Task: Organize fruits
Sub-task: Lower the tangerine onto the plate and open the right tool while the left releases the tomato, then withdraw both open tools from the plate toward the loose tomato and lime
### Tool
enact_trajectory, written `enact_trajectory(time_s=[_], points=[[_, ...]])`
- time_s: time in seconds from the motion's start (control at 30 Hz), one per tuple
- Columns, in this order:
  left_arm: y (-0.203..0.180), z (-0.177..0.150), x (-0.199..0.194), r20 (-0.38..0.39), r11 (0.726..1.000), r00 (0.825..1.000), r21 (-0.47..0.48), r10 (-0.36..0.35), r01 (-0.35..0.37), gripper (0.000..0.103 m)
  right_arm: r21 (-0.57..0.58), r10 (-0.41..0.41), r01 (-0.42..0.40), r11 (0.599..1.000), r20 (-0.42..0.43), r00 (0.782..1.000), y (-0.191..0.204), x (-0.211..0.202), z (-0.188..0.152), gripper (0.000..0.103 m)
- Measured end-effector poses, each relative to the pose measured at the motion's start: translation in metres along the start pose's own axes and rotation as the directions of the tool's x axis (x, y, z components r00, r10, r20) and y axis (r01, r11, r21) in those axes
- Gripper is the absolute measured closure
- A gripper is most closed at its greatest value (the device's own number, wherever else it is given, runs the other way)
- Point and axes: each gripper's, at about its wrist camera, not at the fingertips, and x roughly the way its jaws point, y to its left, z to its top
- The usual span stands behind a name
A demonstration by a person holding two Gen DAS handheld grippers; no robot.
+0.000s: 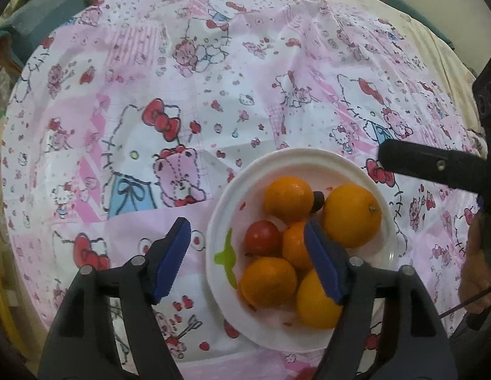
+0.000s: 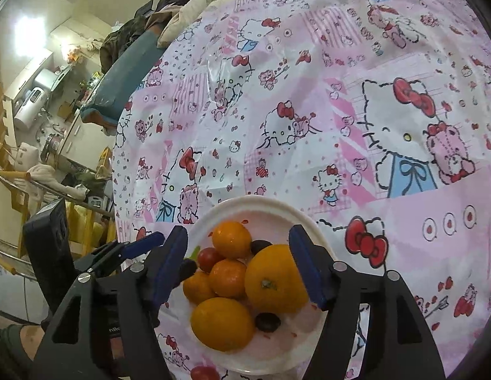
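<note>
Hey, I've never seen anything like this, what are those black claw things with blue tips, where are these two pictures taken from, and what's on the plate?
Each claw is a hand-held two-finger tool; a person holds one in each hand. A wide-angle camera on each looks forward along its fingers, giving one picture per tool. The left tool and right tool both hover open over a white round plate and hold nothing. The plate sits on a pink cartoon-cat tablecloth. On it lie several oranges, the largest orange nearest the right tool, plus a small red round fruit, perhaps a tomato, and some dark grapes.
</note>
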Motion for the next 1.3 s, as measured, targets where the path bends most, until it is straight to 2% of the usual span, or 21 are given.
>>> enact_trajectory(time_s=[0.2,0.3,0.43,0.67,0.97,1.3], points=[[0.007,-0.005,-0.015,0.037,0.999,0.999,-0.039,0.021,-0.019,0.026,0.012,-0.011,0.011,1.000,0.036,0.999,0.001,-0.021,-0.006,0.033],[0.010,-0.009,-0.025,0.053,0.998,0.998,-0.057,0.036,-0.033,0.018,0.009,-0.016,0.016,1.000,0.043,0.999,0.004,-0.029,-0.012,0.033],[0.009,-0.015,-0.037,0.061,0.997,0.997,-0.062,0.039,-0.035,0.017,-0.055,-0.069,0.072,0.996,0.056,0.996,0.013,-0.039,-0.020,0.032],[0.003,-0.024,-0.061,0.097,0.997,0.994,-0.064,0.040,-0.033,0.018,-0.064,-0.070,0.074,0.995,0.069,0.995,0.021,-0.055,-0.039,0.032],[0.002,-0.050,-0.079,0.110,0.994,0.993,-0.110,0.033,-0.021,0.018,-0.043,-0.068,0.072,0.996,0.079,0.995,0.028,-0.073,-0.068,0.032],[-0.004,-0.083,-0.100,0.136,0.993,0.990,-0.118,0.037,-0.021,0.017,-0.031,-0.060,0.062,0.998,0.074,0.995,0.035,-0.083,-0.100,0.031]])
